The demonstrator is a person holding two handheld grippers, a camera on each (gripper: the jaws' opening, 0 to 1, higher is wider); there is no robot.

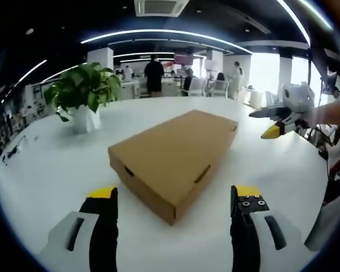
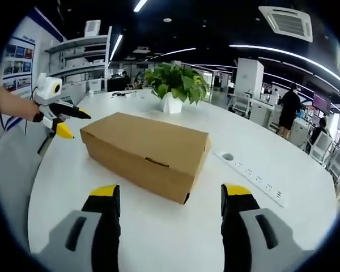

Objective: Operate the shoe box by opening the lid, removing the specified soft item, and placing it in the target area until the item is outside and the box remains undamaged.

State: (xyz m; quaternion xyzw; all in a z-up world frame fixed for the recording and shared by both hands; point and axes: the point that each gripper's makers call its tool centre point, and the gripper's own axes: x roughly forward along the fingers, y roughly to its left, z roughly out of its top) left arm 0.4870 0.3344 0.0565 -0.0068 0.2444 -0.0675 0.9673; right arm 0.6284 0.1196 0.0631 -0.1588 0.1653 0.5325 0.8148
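Two grippers, the left gripper [image 1: 174, 198] and right gripper [image 2: 171, 195], hover wide open and empty on opposite sides of the closed shoe box [image 1: 173, 158], which sits mid-table [image 1: 45, 170] near a potted plant [image 1: 82, 93]. Lid-opening has not begun; next, I judge, a jaw must catch the lid's edge.

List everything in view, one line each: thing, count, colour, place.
shoe box: one, brown cardboard, lid shut, mid-table.
table: one, white, rounded, under the box.
potted plant: one, green leaves in a white pot, on the table beyond the box.
power strip: one, white, set in the table beside the box.
people: several, standing in the office behind the table.
left claw: one, black with yellow tips, open, short of the box.
right claw: one, same colours, open, short of the box.
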